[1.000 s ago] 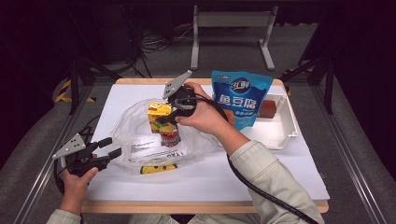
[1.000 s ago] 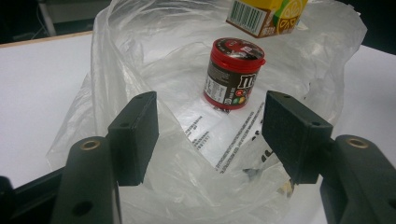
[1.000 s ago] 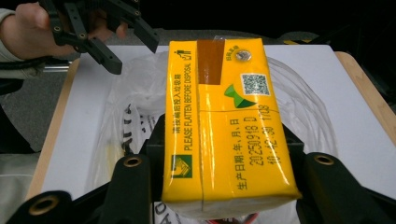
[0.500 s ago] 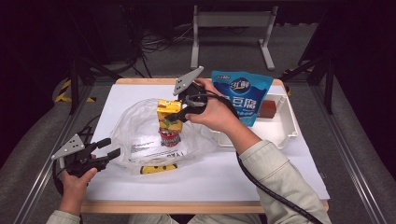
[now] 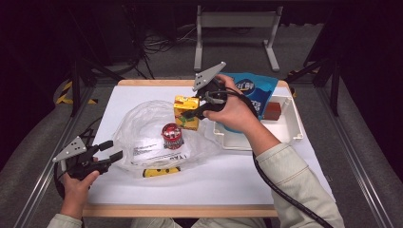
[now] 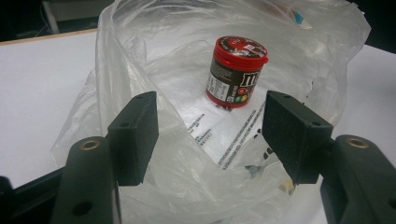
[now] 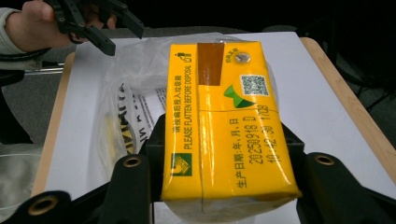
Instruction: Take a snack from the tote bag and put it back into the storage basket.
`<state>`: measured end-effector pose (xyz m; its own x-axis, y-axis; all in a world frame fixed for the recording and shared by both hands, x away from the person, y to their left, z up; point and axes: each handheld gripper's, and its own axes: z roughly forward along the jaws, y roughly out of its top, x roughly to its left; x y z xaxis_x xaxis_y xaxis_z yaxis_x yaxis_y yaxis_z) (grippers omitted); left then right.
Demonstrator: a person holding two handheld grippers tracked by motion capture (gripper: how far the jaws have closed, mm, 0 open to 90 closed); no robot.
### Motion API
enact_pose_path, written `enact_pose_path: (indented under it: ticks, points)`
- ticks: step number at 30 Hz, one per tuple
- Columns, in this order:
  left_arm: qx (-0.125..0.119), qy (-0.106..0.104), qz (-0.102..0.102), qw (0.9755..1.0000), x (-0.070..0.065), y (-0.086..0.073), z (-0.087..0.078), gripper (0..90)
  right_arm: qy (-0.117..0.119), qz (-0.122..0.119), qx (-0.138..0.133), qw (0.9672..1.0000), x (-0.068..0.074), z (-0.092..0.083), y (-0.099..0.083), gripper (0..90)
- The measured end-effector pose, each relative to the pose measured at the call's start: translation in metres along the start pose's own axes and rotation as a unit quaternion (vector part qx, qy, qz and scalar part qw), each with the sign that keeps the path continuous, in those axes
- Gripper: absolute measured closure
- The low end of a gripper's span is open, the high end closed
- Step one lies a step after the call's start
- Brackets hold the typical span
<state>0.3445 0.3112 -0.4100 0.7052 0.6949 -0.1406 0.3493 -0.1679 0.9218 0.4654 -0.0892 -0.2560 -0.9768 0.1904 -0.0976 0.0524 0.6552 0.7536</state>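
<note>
So the white table (image 5: 266, 166) is the biggest thing here, and a clear plastic bag (image 5: 142, 137) sprawls over its left-middle part, mouth turned toward the person's left side. On the right side sits a white tray (image 5: 291, 124) with a blue snack pouch (image 5: 256, 90) standing at its far end and a small brown block (image 5: 272, 110) in it. Next down in size is the yellow drink carton (image 5: 186, 112): the right tongs (image 5: 199, 111) are clamped on it, one pad on each side, and it hangs above the far edge of the bag, just beyond the can. In the right gripper view the carton (image 7: 229, 121) lies lengthwise between the black jaws with its printed side up. The red-lidded candy can (image 5: 173, 136) stands upright inside the bag, and a little yellow thing (image 5: 161, 171) lies at the bag's near edge. The left tongs (image 5: 107, 156) sit at the bag's left rim with the jaws spread apart; in the left gripper view crumpled plastic (image 6: 205, 154) bulges between them, but the pads aren't pinching it.
</note>
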Motion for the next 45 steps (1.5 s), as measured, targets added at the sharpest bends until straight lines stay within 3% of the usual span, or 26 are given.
enact_pose_path:
  ticks: [21,37,45]
  points:
    - [0.002,0.002,0.001,1.0000,0.000,0.000,0.001,36.9,-0.039,0.017,0.004,0.9991,-0.011,-0.049,-0.025,54.5]
    - [0.003,0.000,0.001,1.0000,-0.001,0.000,0.002,36.9,-0.059,0.043,0.000,0.9973,-0.022,-0.069,-0.047,54.5]
    - [0.004,0.000,0.001,1.0000,-0.001,0.000,0.002,36.9,-0.070,0.043,0.003,0.9966,-0.027,-0.074,-0.058,54.5]
